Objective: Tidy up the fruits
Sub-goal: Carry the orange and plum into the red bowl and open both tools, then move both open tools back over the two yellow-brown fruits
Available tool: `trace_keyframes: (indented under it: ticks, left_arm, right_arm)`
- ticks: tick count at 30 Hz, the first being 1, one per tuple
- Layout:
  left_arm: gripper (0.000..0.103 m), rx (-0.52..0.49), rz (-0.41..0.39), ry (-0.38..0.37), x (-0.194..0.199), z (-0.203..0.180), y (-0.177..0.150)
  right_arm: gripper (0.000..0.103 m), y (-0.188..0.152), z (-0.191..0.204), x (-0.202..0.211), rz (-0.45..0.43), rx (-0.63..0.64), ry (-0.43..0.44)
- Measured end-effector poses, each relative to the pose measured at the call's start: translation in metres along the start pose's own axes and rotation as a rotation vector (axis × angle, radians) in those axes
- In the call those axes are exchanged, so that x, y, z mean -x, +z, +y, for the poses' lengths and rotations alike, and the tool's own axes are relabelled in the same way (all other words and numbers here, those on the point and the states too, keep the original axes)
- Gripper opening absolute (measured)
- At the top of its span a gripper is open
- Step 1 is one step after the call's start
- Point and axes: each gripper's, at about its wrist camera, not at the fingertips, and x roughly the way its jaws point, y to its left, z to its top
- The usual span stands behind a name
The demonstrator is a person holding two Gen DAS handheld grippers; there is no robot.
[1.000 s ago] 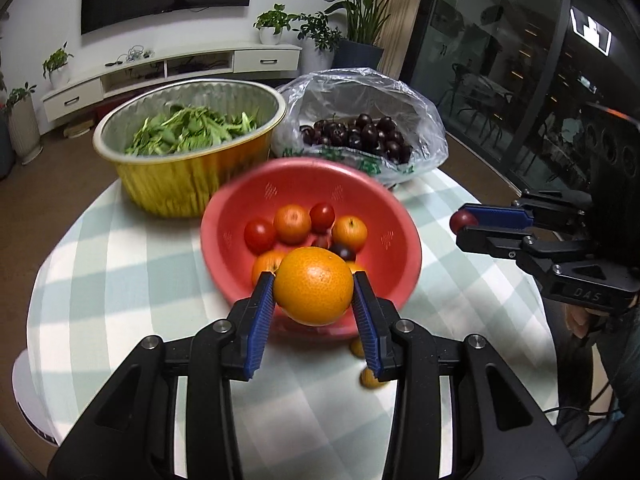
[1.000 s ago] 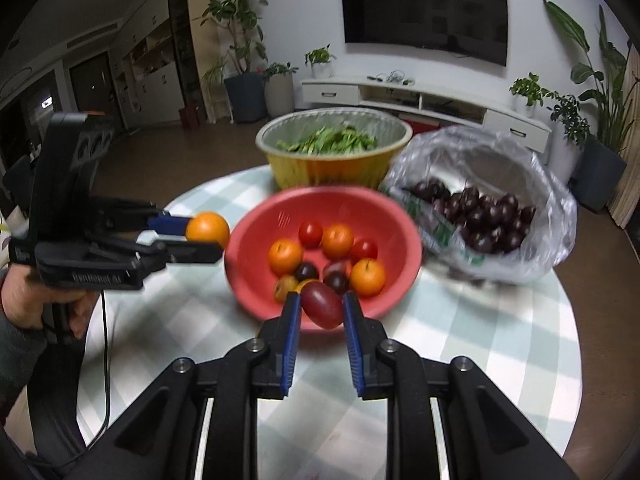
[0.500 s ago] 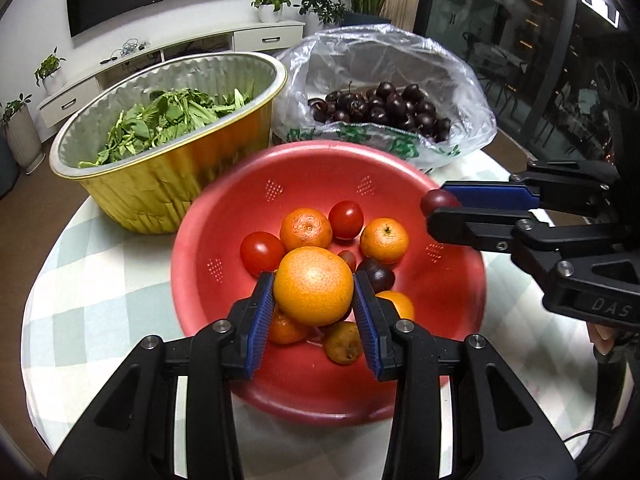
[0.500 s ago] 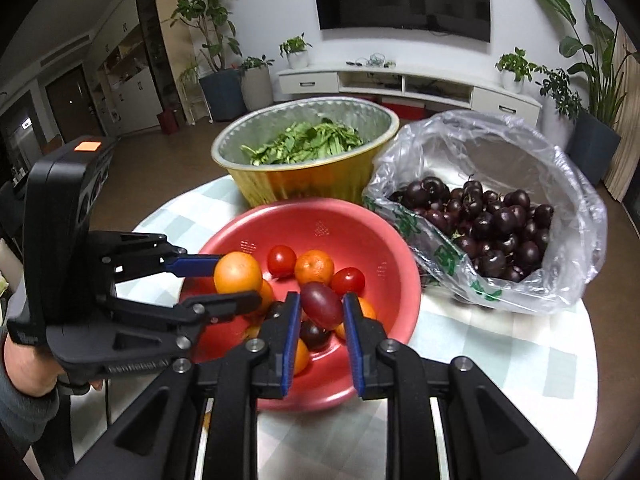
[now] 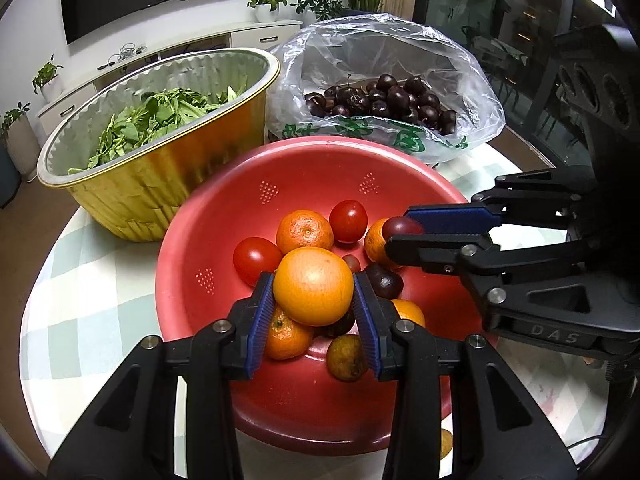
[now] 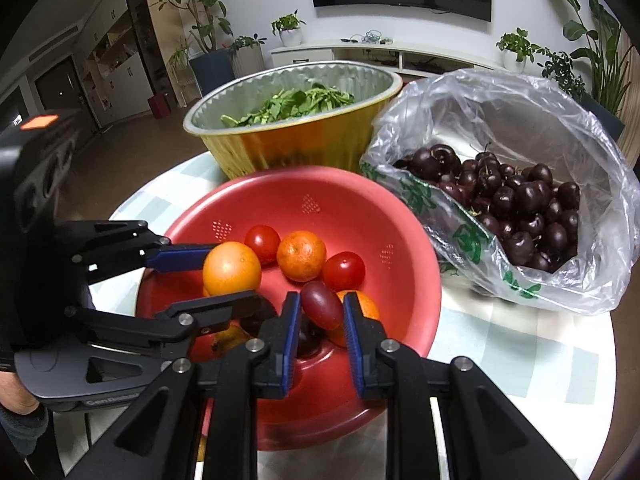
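Black gripper (image 5: 313, 316), blue ribbed pads (image 5: 260, 318)

Small yellowish fruit (image 5: 446, 442), perhaps a kumquat, half hidden under red bowl (image 5: 224, 232).

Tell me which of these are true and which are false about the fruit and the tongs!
1. The left tongs hold an orange. True.
2. The right tongs are empty. False: they grip a dark red grape tomato.
3. The cherries sit in a clear plastic bag. True.
4. The gold foil bowl holds bananas. False: it holds green leaves.
5. Both tongs are over the red colander. True.
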Motion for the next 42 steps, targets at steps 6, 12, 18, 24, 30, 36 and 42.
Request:
trace_keyframes:
  ticks: [6,12,18,24,30,36,42]
  left_arm:
    - [0.037,-0.005,0.004,-0.002,-0.002,-0.001,-0.001]
    - [0.039,0.001,0.002,-0.004,-0.001,-0.001,-0.001]
    - [0.051,0.014,-0.010,-0.002,0.004,0.001,-0.003]
    - [0.071,0.027,-0.044,0.002,0.022,0.002,-0.007]
    - [0.091,0.047,-0.113,0.006,0.057,-0.002,-0.016]
    - [0.103,0.080,-0.137,-0.007,0.086,-0.010,-0.047]
    - [0.103,0.023,-0.073,0.011,0.084,-0.042,-0.094]
  right_arm:
    - [0.024,-0.002,0.001,-0.007,0.019,0.009,-0.008]
    - [0.024,-0.003,0.005,-0.009,0.028,0.029,-0.011]
    - [0.025,-0.003,0.007,-0.009,0.034,0.039,-0.018]
    - [0.036,-0.005,0.008,-0.003,0.023,0.040,-0.032]
    - [0.041,-0.010,0.007,0.013,-0.008,0.034,-0.033]
    - [0.069,-0.031,0.000,0.062,-0.137,-0.058,-0.003]
    - [0.074,-0.073,-0.002,0.085,-0.162,-0.147,0.013]
